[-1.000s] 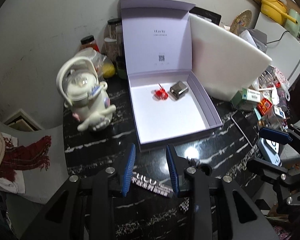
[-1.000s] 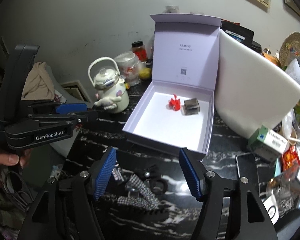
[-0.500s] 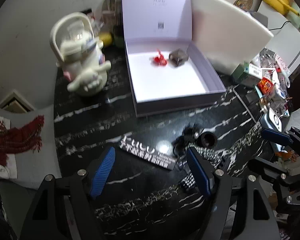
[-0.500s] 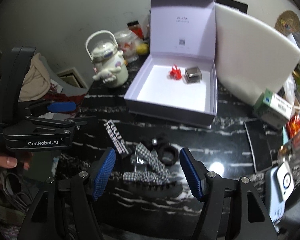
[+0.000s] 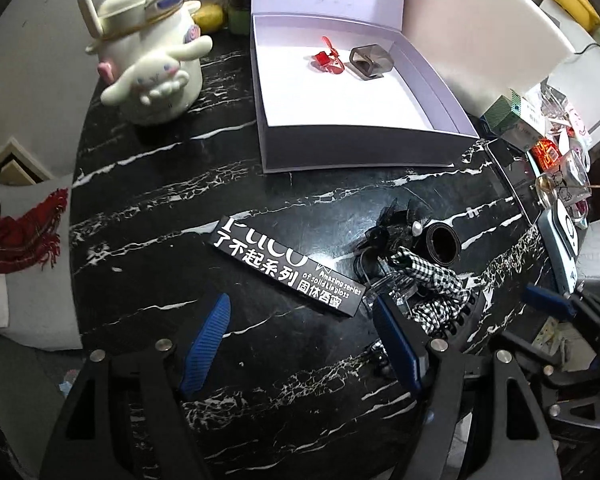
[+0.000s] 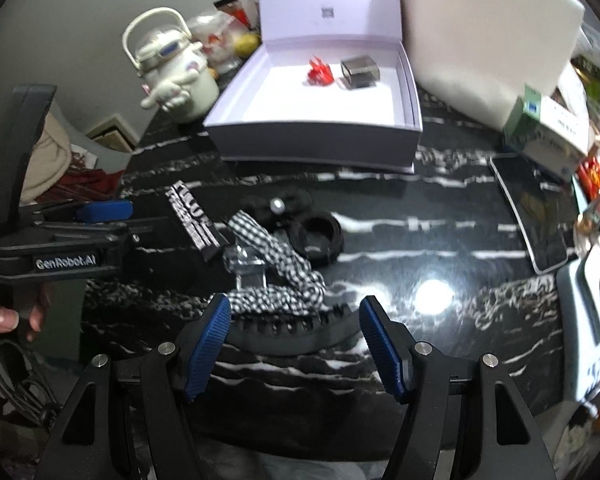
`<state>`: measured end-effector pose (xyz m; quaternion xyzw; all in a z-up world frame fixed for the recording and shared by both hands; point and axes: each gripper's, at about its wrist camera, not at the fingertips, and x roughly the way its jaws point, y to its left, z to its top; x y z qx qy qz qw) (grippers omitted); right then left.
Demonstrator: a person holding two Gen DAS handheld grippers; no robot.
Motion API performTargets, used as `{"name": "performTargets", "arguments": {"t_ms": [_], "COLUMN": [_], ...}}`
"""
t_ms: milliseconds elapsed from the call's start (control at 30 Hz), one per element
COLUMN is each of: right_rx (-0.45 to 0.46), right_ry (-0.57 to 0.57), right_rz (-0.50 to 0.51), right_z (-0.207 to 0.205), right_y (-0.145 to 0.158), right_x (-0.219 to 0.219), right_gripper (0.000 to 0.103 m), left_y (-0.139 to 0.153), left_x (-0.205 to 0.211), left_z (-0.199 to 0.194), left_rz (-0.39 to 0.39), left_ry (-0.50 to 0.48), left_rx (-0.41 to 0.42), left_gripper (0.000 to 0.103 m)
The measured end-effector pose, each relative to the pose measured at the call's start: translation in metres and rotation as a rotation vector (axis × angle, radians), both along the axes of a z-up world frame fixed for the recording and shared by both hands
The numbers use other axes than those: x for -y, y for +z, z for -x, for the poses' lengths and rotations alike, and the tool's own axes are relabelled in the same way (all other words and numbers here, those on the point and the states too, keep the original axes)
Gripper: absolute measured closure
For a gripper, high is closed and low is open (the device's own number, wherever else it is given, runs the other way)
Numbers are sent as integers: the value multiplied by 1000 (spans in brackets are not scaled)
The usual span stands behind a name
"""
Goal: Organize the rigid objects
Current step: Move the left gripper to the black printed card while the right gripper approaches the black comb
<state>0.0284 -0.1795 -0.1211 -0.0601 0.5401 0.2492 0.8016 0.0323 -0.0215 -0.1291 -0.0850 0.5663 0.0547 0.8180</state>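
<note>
Left wrist view shows the left claw (image 5: pixel 300 344) spread wide and empty over the black bench (image 5: pixel 172 216), with the long black carton (image 5: pixel 290 266) lying just ahead between its fingers, its long axis running from upper left down to lower right, slanted across the gap. Right of it sits the hair-clip pile (image 5: pixel 416 264), under the spread, empty right claw (image 6: pixel 296 344). The open box (image 5: pixel 364 148) waits beyond. The left claw looks nearer the carton.

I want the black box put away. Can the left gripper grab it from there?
Probably yes. The left gripper is open, the black box lies just ahead on the table, with nothing between.
</note>
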Motion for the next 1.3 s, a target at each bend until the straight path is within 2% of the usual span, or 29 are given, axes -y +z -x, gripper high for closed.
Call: {"name": "performTargets", "arguments": {"t_ms": [200,533,633,700,767,933,1300], "right_rx": [-88,-149,-132,-122,-106,-107,-70], "right_ry": [-96,-150,-159,-157,-157,-138,-65], "right_rz": [-11,-41,-53,-48,-34,-22,29], "right_z": [-4,-13,-17,-21,-24,-30,-36], "right_y": [-31,-56,-55,-55,-55,-54,-52], "right_x": [9,7,7,7,8,11,2], "right_gripper": [36,35,35,38,49,62,65], "left_y": [-14,-28,-26,-26,-27,-34,-50], "left_x": [-1,-6,-7,-8,-7,-6,-12], "left_z": [-7,-16,-19,-22,-26,-36,-47], "left_rz": [-16,-33,-18,-18,-16,-9,-8], "left_ry": [-19,-24,-12,-5,-4,15,89], "left_rx": [-7,-8,4,6,4,-14,-70], "left_gripper": [29,29,29,29,29,29,29]}}
